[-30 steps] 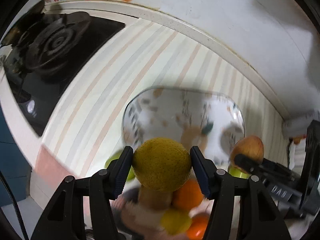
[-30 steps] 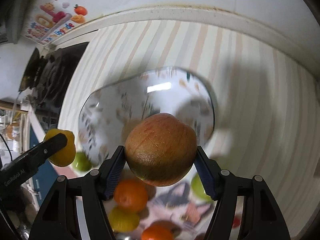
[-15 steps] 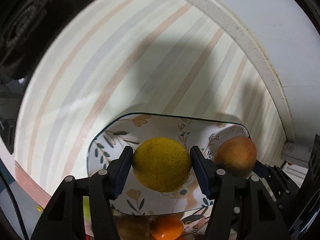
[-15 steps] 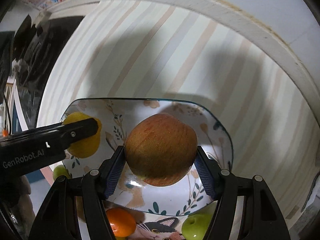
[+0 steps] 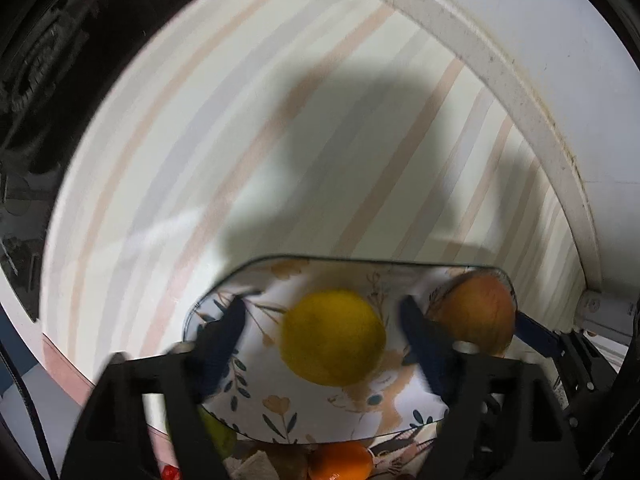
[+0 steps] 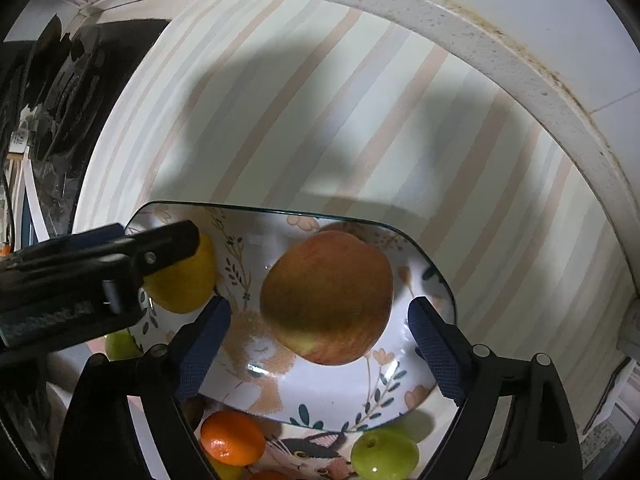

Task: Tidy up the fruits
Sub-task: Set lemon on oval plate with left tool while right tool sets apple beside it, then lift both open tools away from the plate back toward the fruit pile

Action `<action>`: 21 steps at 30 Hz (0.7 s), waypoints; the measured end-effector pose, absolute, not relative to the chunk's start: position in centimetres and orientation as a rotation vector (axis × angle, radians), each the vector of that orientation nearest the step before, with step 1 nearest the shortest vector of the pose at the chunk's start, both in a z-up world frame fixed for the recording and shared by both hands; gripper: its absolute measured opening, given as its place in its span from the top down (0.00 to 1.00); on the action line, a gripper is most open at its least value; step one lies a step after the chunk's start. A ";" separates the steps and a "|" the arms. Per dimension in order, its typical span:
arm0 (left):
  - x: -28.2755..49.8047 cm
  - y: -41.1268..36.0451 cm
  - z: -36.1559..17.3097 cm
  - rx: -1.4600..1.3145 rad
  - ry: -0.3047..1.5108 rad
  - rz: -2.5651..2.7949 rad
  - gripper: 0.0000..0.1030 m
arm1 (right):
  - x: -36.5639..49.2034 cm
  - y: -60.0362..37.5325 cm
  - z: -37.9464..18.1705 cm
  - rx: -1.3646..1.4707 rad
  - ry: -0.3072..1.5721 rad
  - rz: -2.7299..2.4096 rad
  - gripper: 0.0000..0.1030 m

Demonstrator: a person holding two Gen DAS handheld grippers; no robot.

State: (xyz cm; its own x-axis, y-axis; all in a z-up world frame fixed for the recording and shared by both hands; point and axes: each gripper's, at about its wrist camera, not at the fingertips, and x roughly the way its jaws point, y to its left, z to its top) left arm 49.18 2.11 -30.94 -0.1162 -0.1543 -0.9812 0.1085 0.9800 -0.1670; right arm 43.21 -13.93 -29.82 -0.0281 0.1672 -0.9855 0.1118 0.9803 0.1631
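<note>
Two claws opening at once: my left claw (image 5: 320, 320) has let go the round yellow lemon (image 5: 334, 338), my right claw (image 6: 320, 320) the reddish apple (image 6: 326, 298). Both lie lower centre in the floral glass plate (image 6: 280, 400), pads clear. Drop done, I judge.

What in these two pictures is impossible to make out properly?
- Left wrist view: the opening left gripper and the lemon between its fingers are motion-blurred.
- Left wrist view: the right gripper hides the lower edge of the apple.
- Right wrist view: the left gripper hides the lemon's left side.
- Both views: the fruits below the floral plate, like the orange and green fruit, are cut off by fingers or the frame edge.
</note>
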 end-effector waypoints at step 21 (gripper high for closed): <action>39.0 5.0 -21.8 0.105 1.381 -0.110 0.12 | 32.0 -13.2 -23.0 0.142 1.420 -0.067 0.10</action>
